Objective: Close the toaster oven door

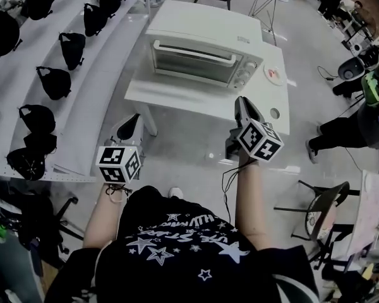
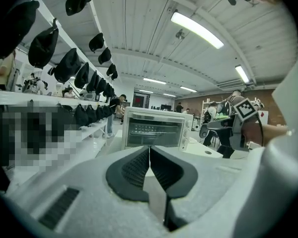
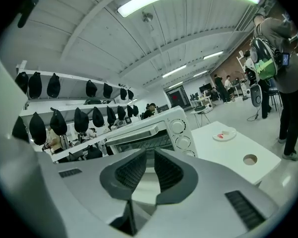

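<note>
The white toaster oven (image 1: 199, 59) stands on a white table (image 1: 196, 103), its glass door upright against the front with the handle (image 1: 192, 51) along the top. Both grippers hang in the air short of the table's near edge, apart from the oven. My left gripper (image 1: 134, 117) is at the table's left corner; in the left gripper view the oven (image 2: 154, 128) lies straight ahead and the left gripper (image 2: 149, 150) is shut on nothing. My right gripper (image 1: 241, 101) points at the oven's knob side (image 3: 181, 133); in its own view the right gripper (image 3: 149, 157) shows a narrow gap, nothing between.
A small plate (image 1: 275, 74) and a round hole (image 1: 275, 113) are on the table's right part. Long white shelves with black bags (image 1: 54, 81) run along the left. People (image 1: 360, 118) stand at the right; a chair (image 1: 322, 207) is near my right side.
</note>
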Motion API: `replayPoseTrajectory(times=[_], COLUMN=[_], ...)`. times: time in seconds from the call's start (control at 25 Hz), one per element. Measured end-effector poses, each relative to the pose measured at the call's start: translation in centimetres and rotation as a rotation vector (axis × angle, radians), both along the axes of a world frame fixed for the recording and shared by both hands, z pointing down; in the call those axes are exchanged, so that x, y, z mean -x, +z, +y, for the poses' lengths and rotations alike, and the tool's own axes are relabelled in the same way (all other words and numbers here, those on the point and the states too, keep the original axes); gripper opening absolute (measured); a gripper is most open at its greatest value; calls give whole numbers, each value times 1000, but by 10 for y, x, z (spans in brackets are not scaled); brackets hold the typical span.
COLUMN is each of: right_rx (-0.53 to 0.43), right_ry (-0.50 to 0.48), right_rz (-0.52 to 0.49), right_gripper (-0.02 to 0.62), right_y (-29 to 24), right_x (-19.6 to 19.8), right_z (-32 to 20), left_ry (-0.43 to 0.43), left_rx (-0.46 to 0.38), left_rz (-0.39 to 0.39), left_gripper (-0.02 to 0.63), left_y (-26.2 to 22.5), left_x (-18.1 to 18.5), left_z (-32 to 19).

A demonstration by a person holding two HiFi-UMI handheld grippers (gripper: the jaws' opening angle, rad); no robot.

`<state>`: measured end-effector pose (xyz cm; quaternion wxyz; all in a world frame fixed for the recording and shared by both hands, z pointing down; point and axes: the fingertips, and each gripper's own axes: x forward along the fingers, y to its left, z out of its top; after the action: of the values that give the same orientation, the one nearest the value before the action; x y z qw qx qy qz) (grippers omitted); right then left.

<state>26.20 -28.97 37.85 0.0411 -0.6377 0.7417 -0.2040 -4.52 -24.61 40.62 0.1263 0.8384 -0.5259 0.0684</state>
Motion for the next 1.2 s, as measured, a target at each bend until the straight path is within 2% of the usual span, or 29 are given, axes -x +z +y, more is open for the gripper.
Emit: replayPoseTrajectory(times=[0.32, 0.52, 0.76, 1.2], right_rx=[63, 62, 71, 90], right_ry=[-21, -18, -18, -11], right_rz=[-4, 6, 74, 125], right_gripper=[21, 4, 3, 3], right_y=[31, 29, 30, 37], right_x=[16, 39, 71, 97], right_z=[28, 53, 95, 172], left_ry=[28, 53, 79, 132], left_rx=[54, 73, 72, 57], left_rz=[14, 9, 11, 27], left_gripper=[21, 21, 21, 21], left_y=[22, 25, 26, 27], left_x=[-7, 8, 32, 48], left_z=[28, 57, 88, 145])
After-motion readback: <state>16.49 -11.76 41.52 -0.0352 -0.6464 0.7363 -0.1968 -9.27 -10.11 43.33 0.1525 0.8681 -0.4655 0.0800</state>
